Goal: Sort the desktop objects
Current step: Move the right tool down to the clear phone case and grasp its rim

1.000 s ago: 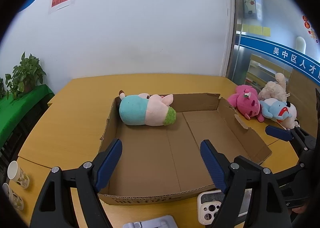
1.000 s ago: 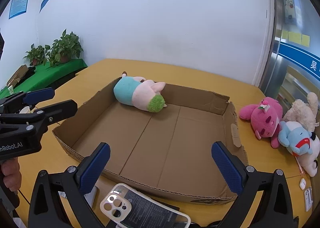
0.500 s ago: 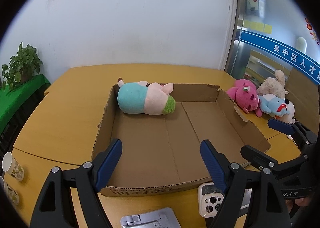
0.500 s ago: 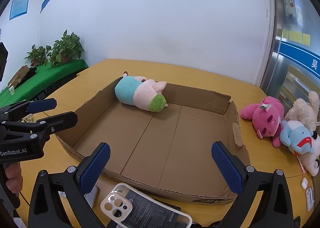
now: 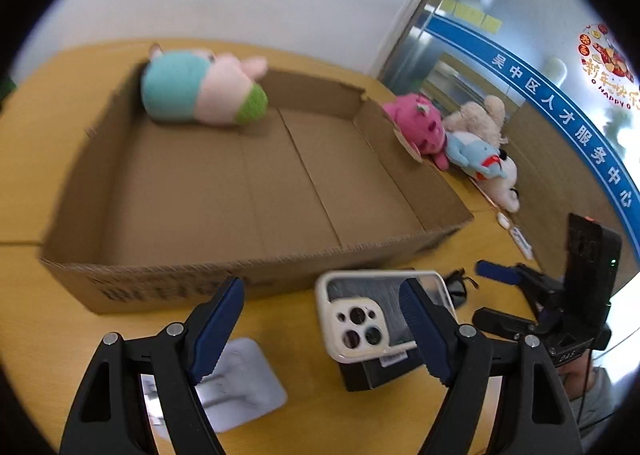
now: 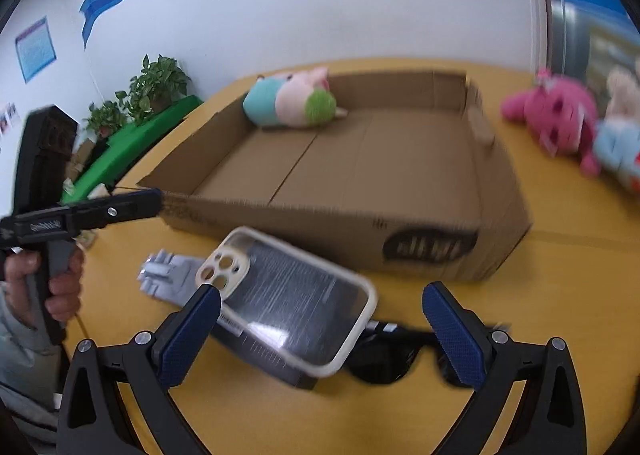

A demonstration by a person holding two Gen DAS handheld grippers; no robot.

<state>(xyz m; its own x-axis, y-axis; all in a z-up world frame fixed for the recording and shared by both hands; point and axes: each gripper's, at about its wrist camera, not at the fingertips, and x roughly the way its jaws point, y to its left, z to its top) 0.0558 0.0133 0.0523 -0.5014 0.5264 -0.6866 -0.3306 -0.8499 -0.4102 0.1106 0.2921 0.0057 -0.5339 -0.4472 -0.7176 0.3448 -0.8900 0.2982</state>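
Observation:
An open cardboard box [image 5: 248, 267] [image 6: 360, 231] lies on the yellow table, with a teal-and-pink plush [image 5: 200, 91] [image 6: 292, 99] in its far left corner. In front of the box a clear phone case [image 5: 372, 319] [image 6: 288, 295] rests on a dark box. Black sunglasses [image 6: 400, 355] lie to its right, a grey phone stand [image 5: 240, 379] [image 6: 168, 279] to its left. My left gripper [image 5: 324, 331] is open and empty above the stand and case. My right gripper [image 6: 332, 331] is open and empty over the case and sunglasses.
A pink plush [image 5: 420, 127] [image 6: 556, 119], a blue plush [image 5: 476, 159] and a beige plush [image 5: 480, 119] lie on the table right of the box. Potted plants [image 6: 156, 87] stand on a green surface at far left. A white wall runs behind the table.
Both grippers have pulled back and tilted down from over the box to the items in front of it. The views are blurred by motion. Both stay open.

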